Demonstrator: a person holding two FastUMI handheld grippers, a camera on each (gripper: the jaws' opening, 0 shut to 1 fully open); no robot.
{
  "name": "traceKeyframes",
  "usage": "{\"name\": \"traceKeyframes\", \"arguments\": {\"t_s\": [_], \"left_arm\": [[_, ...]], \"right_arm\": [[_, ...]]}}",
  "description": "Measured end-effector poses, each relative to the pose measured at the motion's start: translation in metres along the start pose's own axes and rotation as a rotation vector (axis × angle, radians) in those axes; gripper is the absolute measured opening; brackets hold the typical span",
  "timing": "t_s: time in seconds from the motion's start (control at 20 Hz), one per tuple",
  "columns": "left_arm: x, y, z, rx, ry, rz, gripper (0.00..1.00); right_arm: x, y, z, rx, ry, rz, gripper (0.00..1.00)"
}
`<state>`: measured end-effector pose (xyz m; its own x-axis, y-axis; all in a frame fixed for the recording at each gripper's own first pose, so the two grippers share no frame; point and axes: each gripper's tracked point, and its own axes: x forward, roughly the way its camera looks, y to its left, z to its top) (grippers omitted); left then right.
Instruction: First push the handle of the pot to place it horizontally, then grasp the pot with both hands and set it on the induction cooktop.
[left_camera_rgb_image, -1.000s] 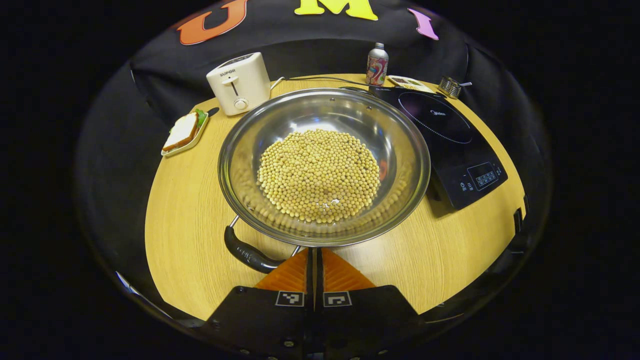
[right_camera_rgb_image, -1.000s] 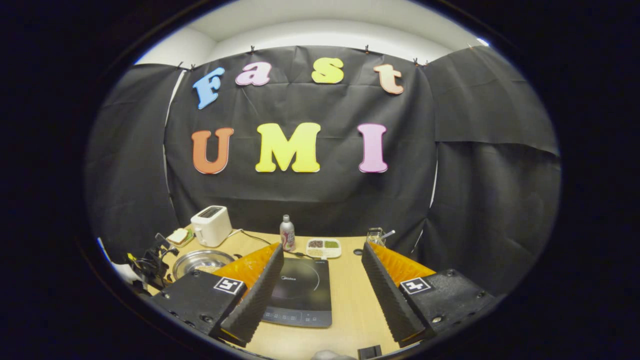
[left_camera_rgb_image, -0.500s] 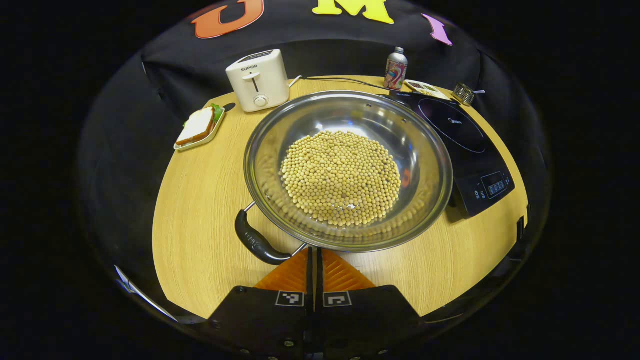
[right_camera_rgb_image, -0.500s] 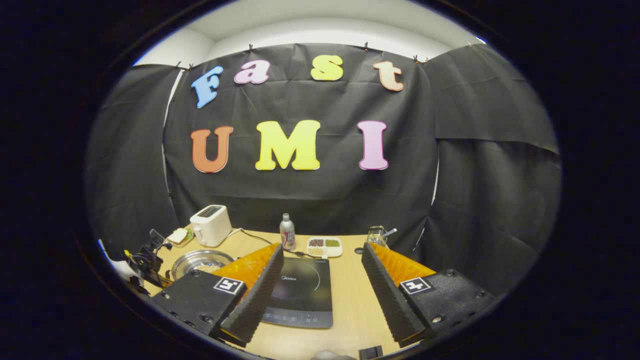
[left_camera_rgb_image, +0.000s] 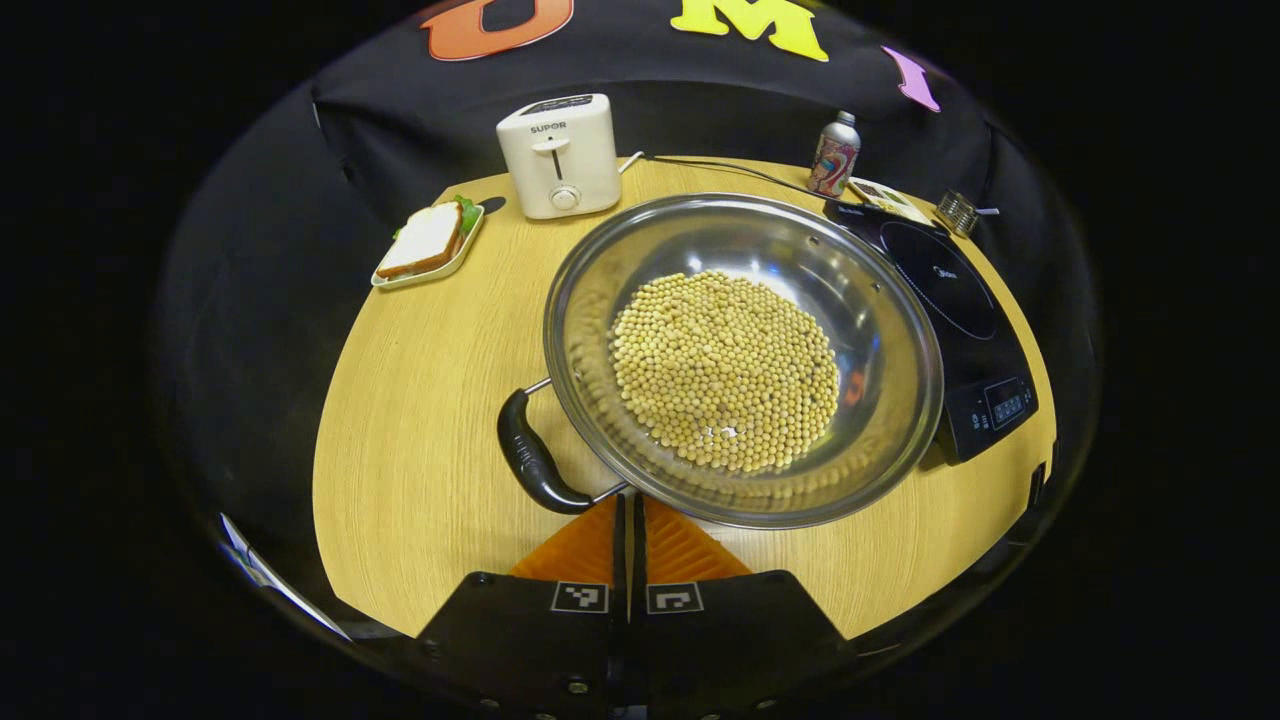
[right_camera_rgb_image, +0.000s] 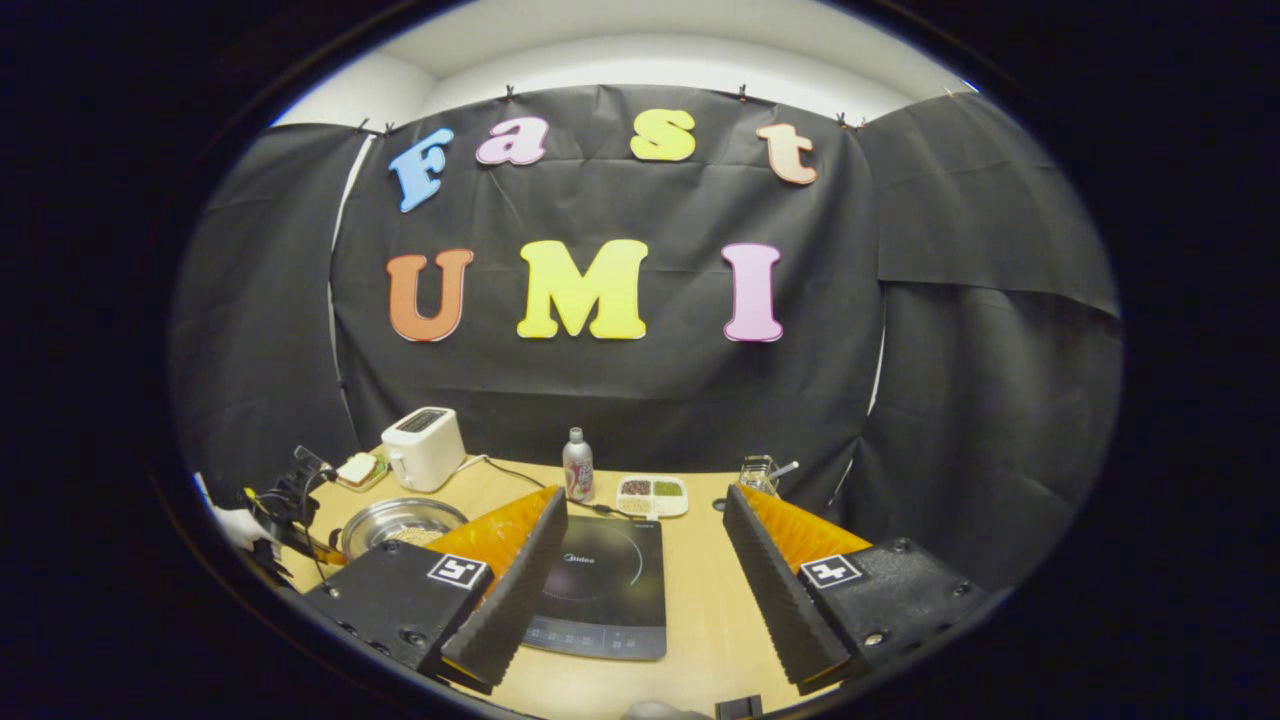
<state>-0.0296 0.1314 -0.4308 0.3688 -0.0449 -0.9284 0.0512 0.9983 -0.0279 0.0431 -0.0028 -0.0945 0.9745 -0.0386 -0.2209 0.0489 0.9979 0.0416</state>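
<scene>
The pot (left_camera_rgb_image: 745, 360) is a wide, shiny metal bowl sitting on the round wooden counter (left_camera_rgb_image: 420, 400). It is full of small yellow beans (left_camera_rgb_image: 725, 370). Its black handle (left_camera_rgb_image: 535, 455) sticks out at the near left side of the pot. The pot's far right rim is just beside the black cooktop (left_camera_rgb_image: 965, 330), and it is not on it.

The left claw (left_camera_rgb_image: 630, 510) is low over the counter, right in front of the pot. Its two fingers are pressed together with nothing between them. Their tips are right at the pot's near rim, next to the end of the handle.

The right claw (right_camera_rgb_image: 640, 545) is held up higher, over the cooktop (right_camera_rgb_image: 600, 585), and points at the back wall. Its fingers are wide apart and hold nothing. In that view the pot (right_camera_rgb_image: 400, 522) is far off to the left.

Behind the pot stands a white toaster (left_camera_rgb_image: 560, 155) with the word "SUPOR" on its front. A sandwich (left_camera_rgb_image: 425, 240) lies on a little tray to the left of it. A small bottle (left_camera_rgb_image: 835, 155) stands at the back, near the cooktop.
</scene>
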Motion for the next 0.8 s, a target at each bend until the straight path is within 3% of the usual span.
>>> {"name": "traceKeyframes", "arguments": {"t_s": [0.8], "left_arm": [[0.015,0.055,0.035,-0.027,-0.026,0.065,0.00]], "right_arm": [[-0.004,0.002,-0.007,-0.012,0.017,-0.017,0.97]]}}
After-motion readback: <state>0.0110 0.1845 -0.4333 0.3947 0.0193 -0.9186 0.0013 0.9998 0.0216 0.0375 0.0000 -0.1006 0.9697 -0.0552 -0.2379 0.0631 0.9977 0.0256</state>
